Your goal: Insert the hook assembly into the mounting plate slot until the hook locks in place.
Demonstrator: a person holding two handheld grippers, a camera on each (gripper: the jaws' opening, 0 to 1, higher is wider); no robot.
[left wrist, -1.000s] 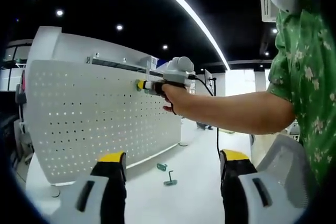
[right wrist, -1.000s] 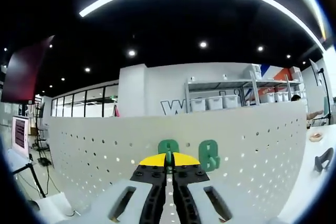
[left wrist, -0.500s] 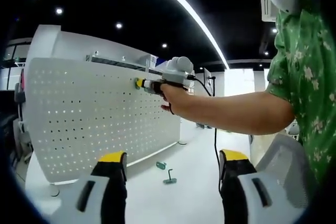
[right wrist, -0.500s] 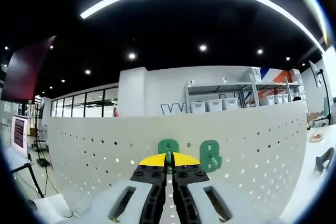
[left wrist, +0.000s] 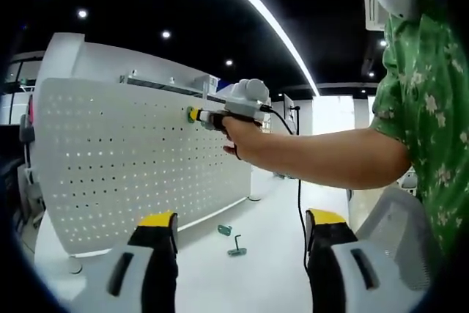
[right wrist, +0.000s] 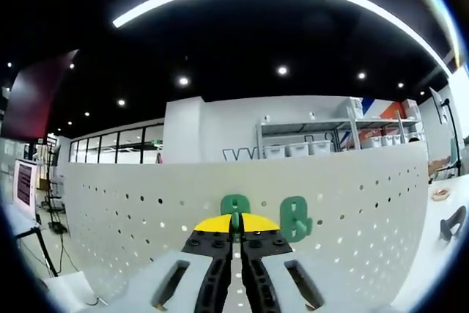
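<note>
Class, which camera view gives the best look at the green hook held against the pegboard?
The right gripper view: the green hook sits close and centred, pinched at the right gripper's tips against the pegboard. The left gripper view shows that gripper far off, its hook indistinct.

White tabletop (left wrist: 271, 254), upright perforated white mounting plate (left wrist: 132, 159) standing on it, 2 green hooks (left wrist: 231, 242) lying just beside its base

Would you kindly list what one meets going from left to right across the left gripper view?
Pegboard → right gripper at the board → loose green hooks on the table → person's green sleeve.
</note>
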